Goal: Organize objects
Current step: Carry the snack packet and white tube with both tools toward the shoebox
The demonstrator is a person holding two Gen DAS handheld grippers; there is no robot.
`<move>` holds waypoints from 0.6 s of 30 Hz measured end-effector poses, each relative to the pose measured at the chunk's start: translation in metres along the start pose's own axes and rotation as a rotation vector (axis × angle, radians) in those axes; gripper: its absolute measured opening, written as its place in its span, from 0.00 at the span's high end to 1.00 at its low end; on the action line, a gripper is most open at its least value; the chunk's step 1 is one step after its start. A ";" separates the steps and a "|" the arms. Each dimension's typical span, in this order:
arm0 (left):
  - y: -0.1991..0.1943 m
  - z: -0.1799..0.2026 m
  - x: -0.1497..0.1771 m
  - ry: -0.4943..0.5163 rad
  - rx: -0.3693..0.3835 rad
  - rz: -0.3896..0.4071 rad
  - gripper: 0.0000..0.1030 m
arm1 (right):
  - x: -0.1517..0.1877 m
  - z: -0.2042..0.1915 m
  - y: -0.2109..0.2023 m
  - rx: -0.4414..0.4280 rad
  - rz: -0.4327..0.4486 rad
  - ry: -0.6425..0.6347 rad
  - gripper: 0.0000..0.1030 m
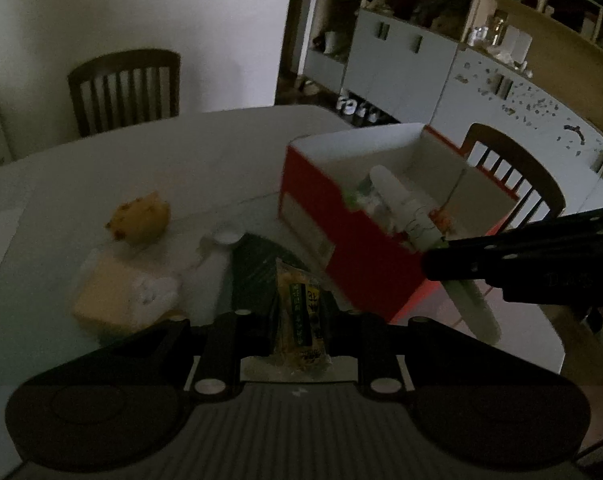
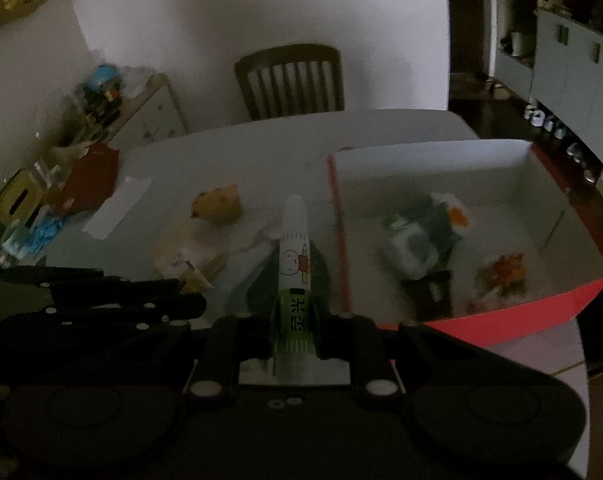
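There are two grippers, one red box, one white pen, one snack packet and one yellow bun. The left gripper point(image 1: 297, 312) is squeezed shut on the snack packet point(image 1: 301, 316), which has green writing on it, and holds it just above the table point(image 1: 221, 140), beside the red box point(image 1: 333, 232). The right gripper point(image 2: 295, 320) is squeezed shut on the white pen point(image 2: 294, 248), which has a little cartoon drawing on it. The pen points forward and its tip hangs over the table, just left of the box wall point(image 2: 337, 220). The left camera shows the right gripper point(image 1: 453, 260) coming in from the right side, with the pen point(image 1: 405, 208) sticking out over the near corner of the box. The right camera looks down into the box and shows some blurry things lying on its white floor. The yellow bun point(image 1: 139, 220) sits on the table, well apart from the box, with a pale yellow block point(image 1: 113, 292) near it. A dark chair point(image 2: 291, 80) stands behind the table.
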State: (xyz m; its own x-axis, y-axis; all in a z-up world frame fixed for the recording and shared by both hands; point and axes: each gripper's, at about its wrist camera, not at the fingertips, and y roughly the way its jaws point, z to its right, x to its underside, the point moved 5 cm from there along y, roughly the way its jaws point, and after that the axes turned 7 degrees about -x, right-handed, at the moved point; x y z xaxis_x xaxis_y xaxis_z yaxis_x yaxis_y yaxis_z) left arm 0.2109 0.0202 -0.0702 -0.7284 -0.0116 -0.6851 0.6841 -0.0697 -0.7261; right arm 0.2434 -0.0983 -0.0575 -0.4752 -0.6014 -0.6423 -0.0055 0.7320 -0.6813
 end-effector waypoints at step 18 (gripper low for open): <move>0.038 0.099 -0.072 0.105 0.046 0.041 0.80 | -0.030 0.098 -0.033 0.053 0.068 0.062 0.84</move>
State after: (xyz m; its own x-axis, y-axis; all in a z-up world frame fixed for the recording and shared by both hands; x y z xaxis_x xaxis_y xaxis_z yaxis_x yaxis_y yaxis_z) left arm 0.2859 -0.0806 -0.0425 -0.6899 0.0893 -0.7184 0.7089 -0.1174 -0.6954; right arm 0.3445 -0.1357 -0.0498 -0.5262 -0.5292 -0.6656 0.0740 0.7513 -0.6558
